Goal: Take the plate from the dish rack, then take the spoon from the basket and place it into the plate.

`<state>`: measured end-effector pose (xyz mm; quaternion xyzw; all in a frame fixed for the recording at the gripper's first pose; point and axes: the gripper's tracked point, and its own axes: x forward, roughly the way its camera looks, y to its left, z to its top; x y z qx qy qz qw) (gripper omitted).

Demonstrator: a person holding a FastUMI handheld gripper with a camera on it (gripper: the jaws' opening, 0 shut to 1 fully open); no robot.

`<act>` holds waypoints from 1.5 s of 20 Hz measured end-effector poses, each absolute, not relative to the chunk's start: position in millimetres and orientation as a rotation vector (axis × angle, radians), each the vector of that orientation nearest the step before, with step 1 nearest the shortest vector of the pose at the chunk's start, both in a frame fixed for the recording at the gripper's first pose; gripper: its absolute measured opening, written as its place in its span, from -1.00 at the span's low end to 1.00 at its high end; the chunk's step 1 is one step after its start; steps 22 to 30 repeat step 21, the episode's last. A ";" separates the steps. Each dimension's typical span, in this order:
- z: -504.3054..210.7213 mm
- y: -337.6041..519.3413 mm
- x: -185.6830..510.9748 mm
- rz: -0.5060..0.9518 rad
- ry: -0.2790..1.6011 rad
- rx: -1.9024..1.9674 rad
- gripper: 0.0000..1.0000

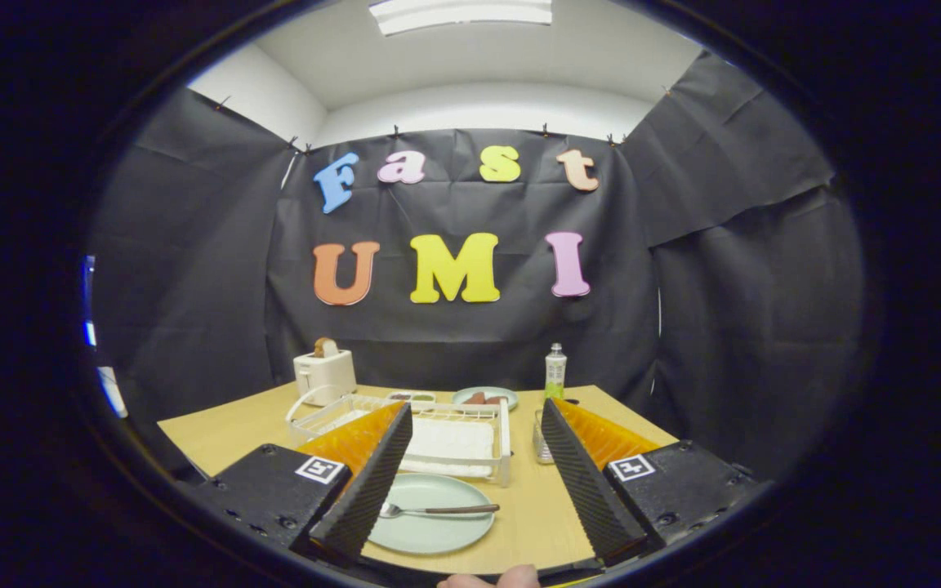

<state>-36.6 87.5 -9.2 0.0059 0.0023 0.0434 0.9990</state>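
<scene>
A pale green plate [430,514] lies flat on the wooden table [234,433], between my two fingers and close to the near edge. A spoon [438,510] with a dark handle rests across the plate, bowl toward the left finger. Just beyond the plate stands the white dish rack [503,437], with a white mat inside it. A small wire basket [541,445] stands at the rack's right, partly hidden by my right finger. My gripper [474,523] is open above the plate, its fingers wide apart and holding nothing.
A white toaster [324,374] with bread in it stands at the back left. At the back sit a small tray [411,397], a second green plate [484,398] with food and a bottle [555,371]. Fingertips of a hand [491,580] show at the near edge.
</scene>
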 end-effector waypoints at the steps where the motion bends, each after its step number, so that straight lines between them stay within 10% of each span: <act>1: -9.1 88.7 -38.9 0.089 0.001 0.005 1.00; 30: 5.8 86.8 -53.3 0.102 -0.035 0.024 1.00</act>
